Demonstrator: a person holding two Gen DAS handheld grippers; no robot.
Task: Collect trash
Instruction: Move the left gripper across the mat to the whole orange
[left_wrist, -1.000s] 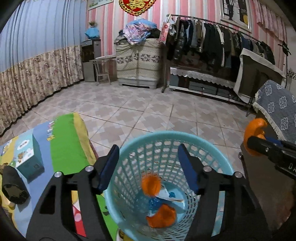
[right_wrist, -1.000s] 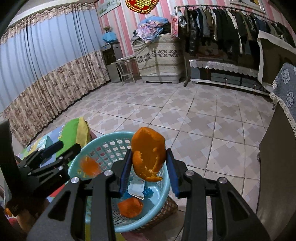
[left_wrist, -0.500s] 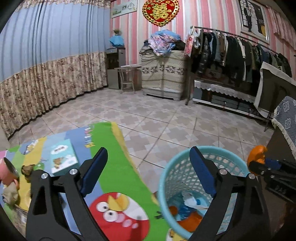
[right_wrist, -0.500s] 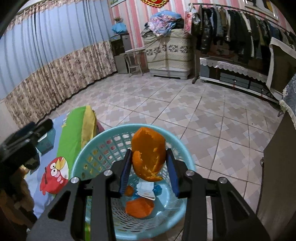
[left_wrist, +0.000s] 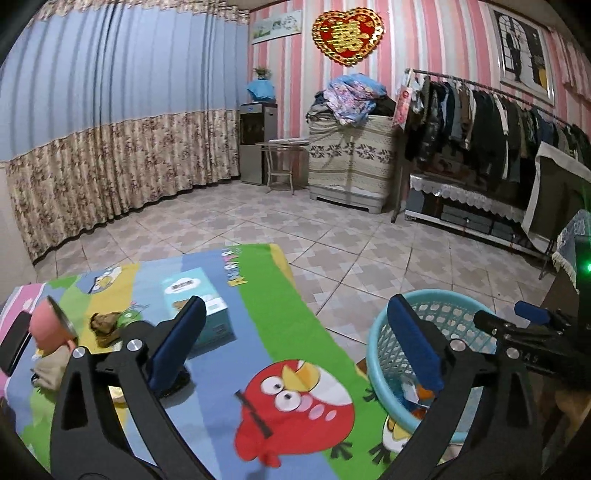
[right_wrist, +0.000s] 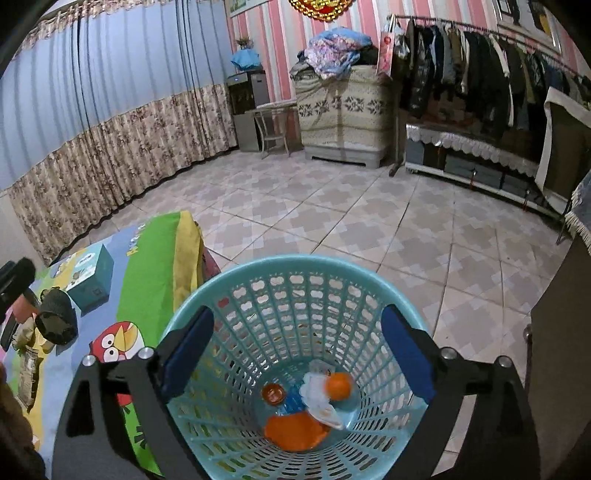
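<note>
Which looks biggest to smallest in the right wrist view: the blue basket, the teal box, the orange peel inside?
1. blue basket, though it is nearest the camera.
2. teal box.
3. orange peel; the box is farther off, so these two are unsure.

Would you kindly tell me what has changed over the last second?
The right gripper opened and let go of the orange peel, which dropped into the blue basket. The left gripper, open and empty, swung left over the cartoon mat. The basket stayed put.

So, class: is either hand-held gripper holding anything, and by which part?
Nothing is held. The left hand-held gripper and right hand-held gripper are both open; orange peel lies in the basket.
</note>
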